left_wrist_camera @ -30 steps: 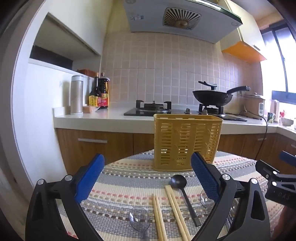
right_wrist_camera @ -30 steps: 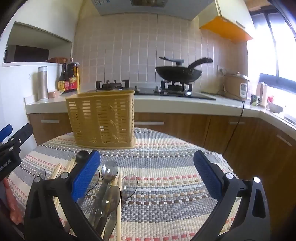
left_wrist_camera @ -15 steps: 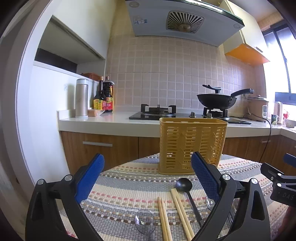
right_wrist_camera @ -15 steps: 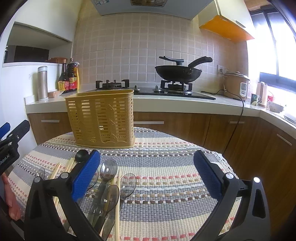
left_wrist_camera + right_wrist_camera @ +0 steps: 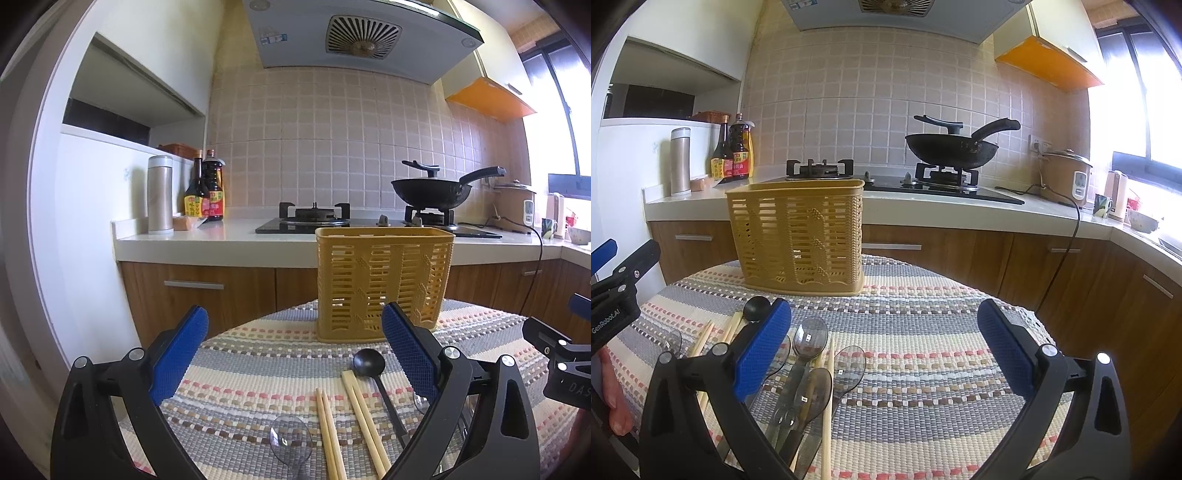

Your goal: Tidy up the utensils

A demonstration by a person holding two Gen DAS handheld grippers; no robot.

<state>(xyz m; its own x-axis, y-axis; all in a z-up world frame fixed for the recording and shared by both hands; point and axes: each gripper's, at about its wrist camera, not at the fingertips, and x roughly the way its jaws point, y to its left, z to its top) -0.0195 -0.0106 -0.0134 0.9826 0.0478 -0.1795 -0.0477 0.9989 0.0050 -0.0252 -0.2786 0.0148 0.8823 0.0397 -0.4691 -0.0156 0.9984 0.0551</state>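
A round worktop [image 5: 923, 369] carries a woven cloth with grey, cream and pink stripes. At its far side stands a yellow slotted basket [image 5: 384, 284], upright. Near the basket, on the cloth, lie the utensils: a black spoon [image 5: 369, 363], two pairs of chopsticks [image 5: 354, 410] and a clear spoon [image 5: 290, 439]; in the right wrist view more clear spoons [image 5: 810, 354] lie in a loose pile at the left, with one chopstick across them.

The left gripper [image 5: 291, 358] hangs above the near cloth, jaws released and holding nothing. The right gripper [image 5: 882, 350] also has its jaws wide apart and empty, just right of the pile.

Behind is a kitchen: a white counter [image 5: 207, 236] over wood cabinets, a gas stove [image 5: 314, 216], a black wok [image 5: 951, 147], sauce bottles [image 5: 205, 194], a steel flask [image 5: 160, 194], a rice cooker [image 5: 1065, 177], tiled wall, a hood [image 5: 362, 33] above and a bright window at the right.
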